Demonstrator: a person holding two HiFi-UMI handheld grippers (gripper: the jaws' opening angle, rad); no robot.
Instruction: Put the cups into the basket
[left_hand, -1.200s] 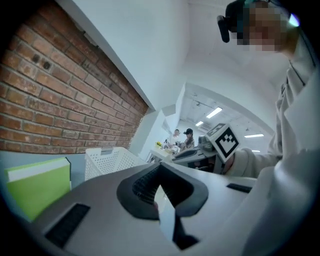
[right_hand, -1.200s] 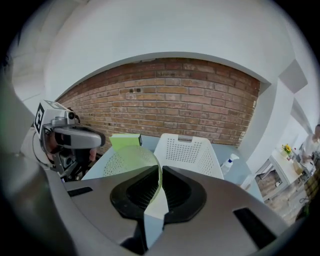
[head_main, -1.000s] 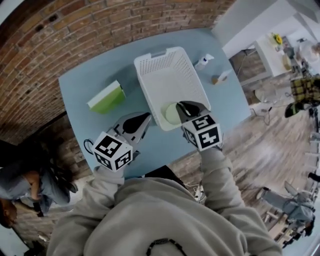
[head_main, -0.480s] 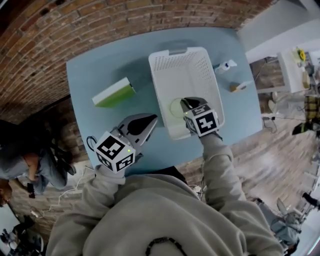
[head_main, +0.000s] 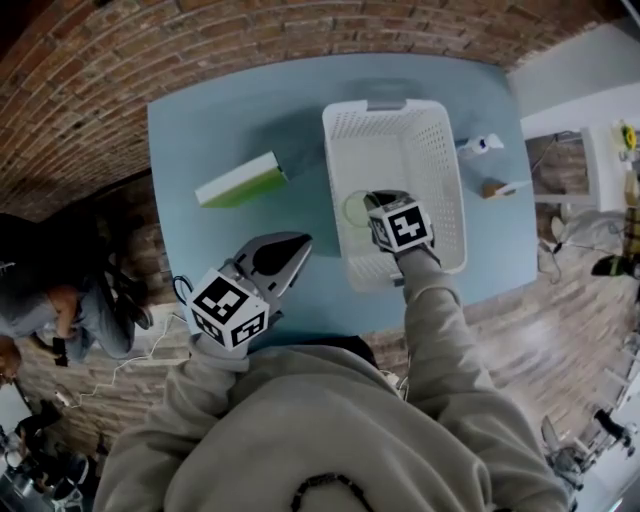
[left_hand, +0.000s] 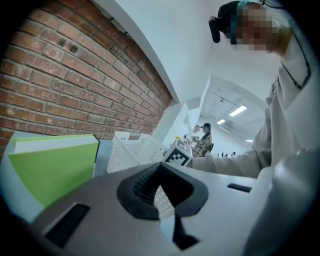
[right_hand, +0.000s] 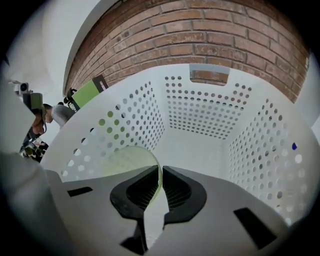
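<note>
Right tongs (right_hand: 160, 172) clamp thin rim of green cup (right_hand: 125, 159), low inside white basket (head_main: 447, 160) on blue surface (head_main: 230, 120). Left tongs (left_hand: 159, 170) closed, tips together, nothing in them, over surface left of basket.

Person's wearing a baggy beige-grey hoodie (head_main: 330, 430) with long sleeves (head_main: 440, 330) down to the wrists. Left gripper (head_main: 293, 243) and right gripper (head_main: 377, 203) are both smooth pale grey shells with black ribbed pads (right_hand: 142, 190), each carrying a black-and-white marker cube (head_main: 228, 308).
</note>
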